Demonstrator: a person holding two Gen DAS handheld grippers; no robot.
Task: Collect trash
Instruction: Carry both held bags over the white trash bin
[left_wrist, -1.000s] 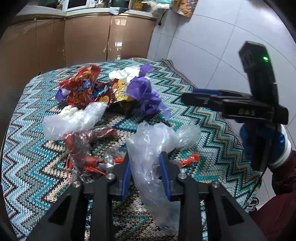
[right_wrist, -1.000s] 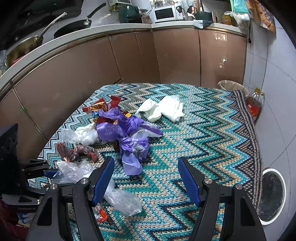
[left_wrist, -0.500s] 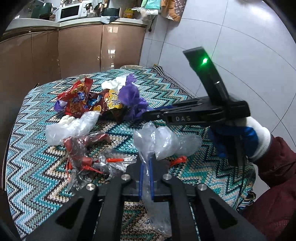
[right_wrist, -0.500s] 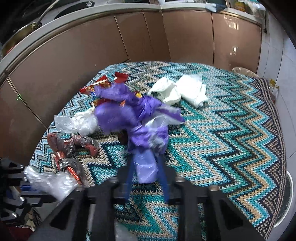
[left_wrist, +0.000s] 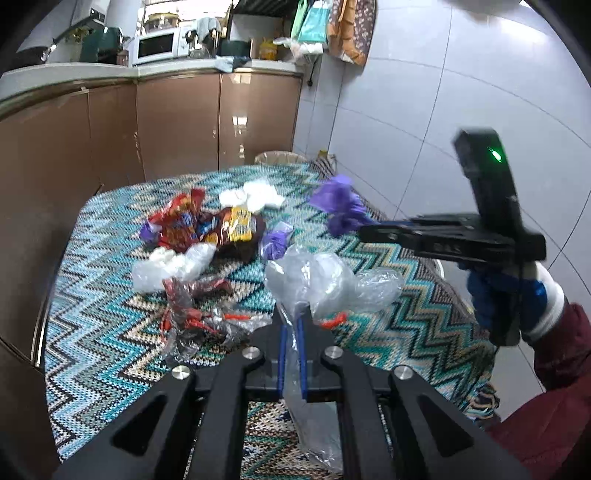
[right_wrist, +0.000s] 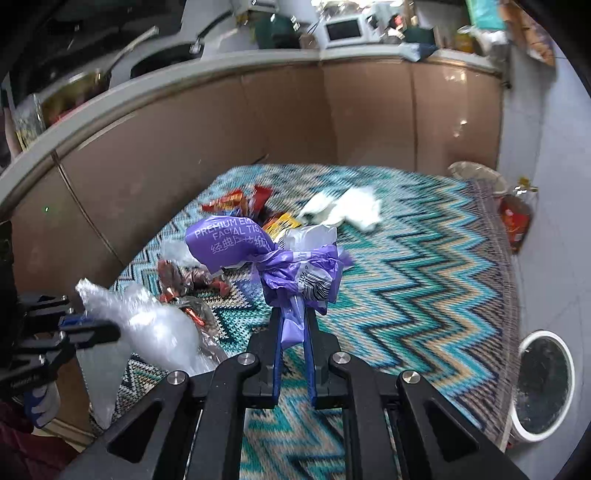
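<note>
1. the left gripper has its jaws clenched on a clear plastic bag; a second ago the jaws stood apart on either side of that bag.
2. the clear bag now hangs lifted off the zigzag tablecloth, its tail drooping below the jaws over the near edge, where before it lay on the cloth.
3. the right gripper is closing on the knotted neck of a purple tissue wrapper, which sits pinched between the blue pads; a second ago those jaws were wide open with nothing in them.
4. the purple wrapper has left the pile and is held up above the middle of the cloth.
5. on the cloth, toward the far left corner, stay the red snack wrappers and white tissues; a small purple scrap lies just beside the wrappers.
6. dark red candy wrappers lie near the left edge, unmoved.
</note>
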